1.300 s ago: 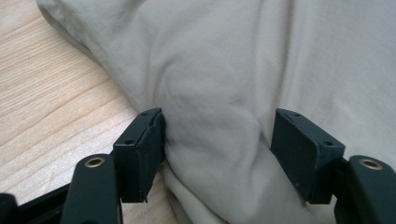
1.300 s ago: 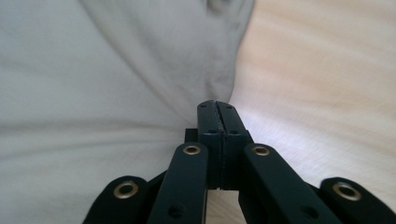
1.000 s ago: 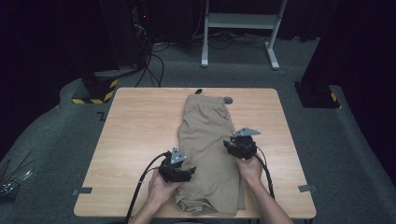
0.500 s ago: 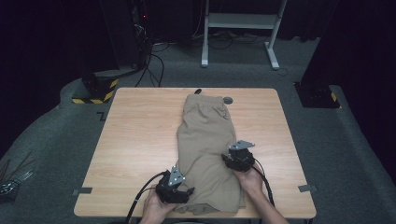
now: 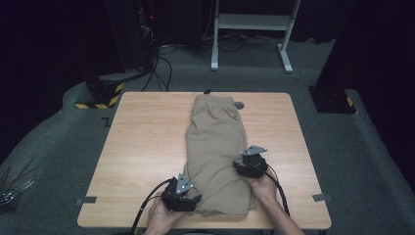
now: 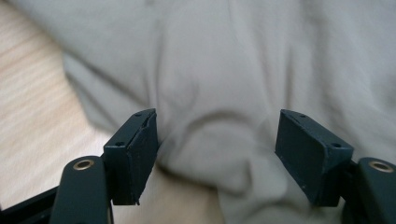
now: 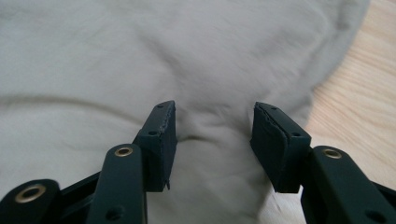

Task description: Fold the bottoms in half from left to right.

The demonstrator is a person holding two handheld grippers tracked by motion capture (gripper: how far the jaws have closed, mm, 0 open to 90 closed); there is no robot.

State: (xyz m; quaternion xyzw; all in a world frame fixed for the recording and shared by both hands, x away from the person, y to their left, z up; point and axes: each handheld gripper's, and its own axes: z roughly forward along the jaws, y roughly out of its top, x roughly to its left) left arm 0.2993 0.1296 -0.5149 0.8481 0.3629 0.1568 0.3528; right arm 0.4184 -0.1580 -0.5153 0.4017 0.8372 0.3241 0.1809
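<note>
I have the tan shorts [image 5: 215, 152] lying lengthwise on the wooden surface [image 5: 142, 147]. My left claw [image 5: 185, 199] stands open at their near left corner; my right claw [image 5: 248, 165], jaws just opening over a fabric ridge, sits at their right edge.

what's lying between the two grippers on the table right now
In the high view, the near end of the folded khaki shorts spans the stretch between the left gripper and the right gripper.

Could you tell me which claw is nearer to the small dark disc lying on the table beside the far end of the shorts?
Right. The right claw sits at the shorts' right edge, partway toward the disc; the left claw is at their near left corner, farther away.
</note>
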